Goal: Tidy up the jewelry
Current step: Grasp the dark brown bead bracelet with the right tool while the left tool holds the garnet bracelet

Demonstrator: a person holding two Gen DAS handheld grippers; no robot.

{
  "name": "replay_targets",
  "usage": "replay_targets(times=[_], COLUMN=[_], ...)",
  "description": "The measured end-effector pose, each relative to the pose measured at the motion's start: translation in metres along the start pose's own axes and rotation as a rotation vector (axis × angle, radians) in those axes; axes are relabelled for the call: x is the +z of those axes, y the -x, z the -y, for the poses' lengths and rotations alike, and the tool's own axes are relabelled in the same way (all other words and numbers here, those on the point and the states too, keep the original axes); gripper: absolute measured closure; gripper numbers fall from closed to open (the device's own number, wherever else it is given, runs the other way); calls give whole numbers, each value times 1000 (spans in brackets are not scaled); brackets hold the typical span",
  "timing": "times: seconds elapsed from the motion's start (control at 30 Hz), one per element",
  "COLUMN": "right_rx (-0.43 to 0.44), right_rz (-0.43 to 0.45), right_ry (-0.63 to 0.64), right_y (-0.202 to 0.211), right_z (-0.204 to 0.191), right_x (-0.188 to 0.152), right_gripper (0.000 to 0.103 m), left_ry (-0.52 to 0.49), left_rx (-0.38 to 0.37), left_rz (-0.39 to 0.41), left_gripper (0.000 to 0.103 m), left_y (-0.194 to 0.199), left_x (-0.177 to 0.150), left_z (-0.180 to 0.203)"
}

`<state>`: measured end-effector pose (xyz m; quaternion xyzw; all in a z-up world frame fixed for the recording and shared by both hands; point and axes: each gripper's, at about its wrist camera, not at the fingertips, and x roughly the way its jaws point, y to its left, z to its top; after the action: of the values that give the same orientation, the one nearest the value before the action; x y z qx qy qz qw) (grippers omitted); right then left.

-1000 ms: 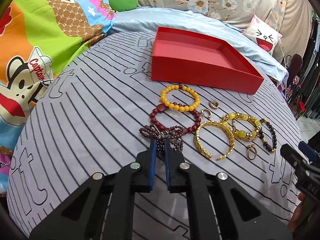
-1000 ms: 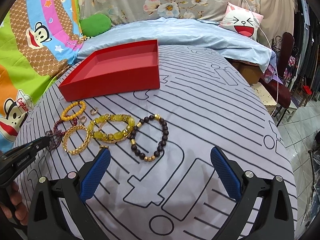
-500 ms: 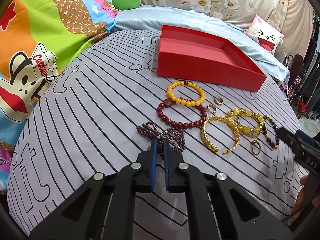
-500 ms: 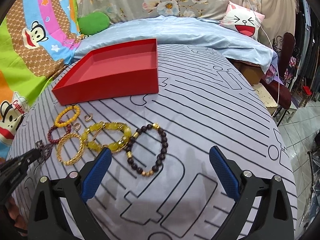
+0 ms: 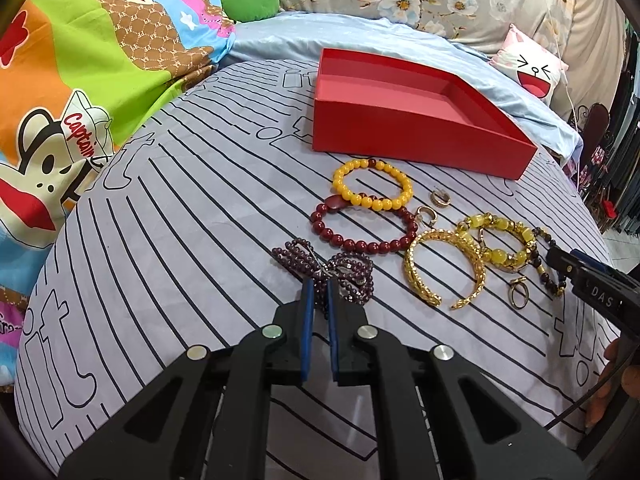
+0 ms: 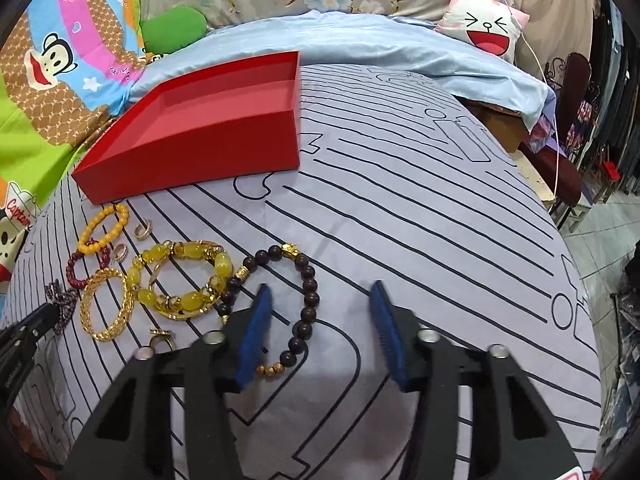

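Left gripper: blue pads nearly together, pinched on the purple bead bracelet at its knotted middle. That bracelet lay bunched like a bow on the striped grey sheet, long axis running across the left-wrist view, left loop and right loop either side of the pads.

Right gripper: jaws had just been closing but were apart, pads not touching anything. Dark wooden bead bracelet sat partly between them: its right side ran down the gap just beside the left pad, its left side was outside that pad, partly hidden. Ring lay flat, long axis roughly toward the camera, gold charm bead at the far end.

Outward from there, all flat on the sheet:
- yellow stone bracelet, touching the dark one on its left
- gold mesh cuff, open end toward the camera in the left-wrist view
- dark red bead bracelet, touching the yellow bead bracelet beyond it
- two small gold rings between the bead bracelets and the stone one; another gold ring near the cuff's open end

Red open box stood beyond the jewelry, well apart from both grippers, nothing visible inside, long axis across the view. Cartoon-print bedding to the left, pale blue sheet behind the box.
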<state>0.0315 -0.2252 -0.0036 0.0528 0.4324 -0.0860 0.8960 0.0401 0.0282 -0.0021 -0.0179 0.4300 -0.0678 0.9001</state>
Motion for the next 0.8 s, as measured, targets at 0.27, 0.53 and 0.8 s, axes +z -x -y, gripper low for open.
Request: replay_targets(times=[0.27,0.53,0.8], right_rx=[33,82,107], right_rz=[-4,58,79], right_ry=[-6,0,-4], right_y=[13,54,65], right_z=[6,8,9], right_x=[-4,11,19], right_gripper=[95,95,95], left_ry=[2,1,-15], left_rx=[-23,-96,-65], left_rz=[-12,24,4], left_gripper=[97,103,58], left_y=[10,44,39], left_x=[2,24,23], left_z=[1,5,4])
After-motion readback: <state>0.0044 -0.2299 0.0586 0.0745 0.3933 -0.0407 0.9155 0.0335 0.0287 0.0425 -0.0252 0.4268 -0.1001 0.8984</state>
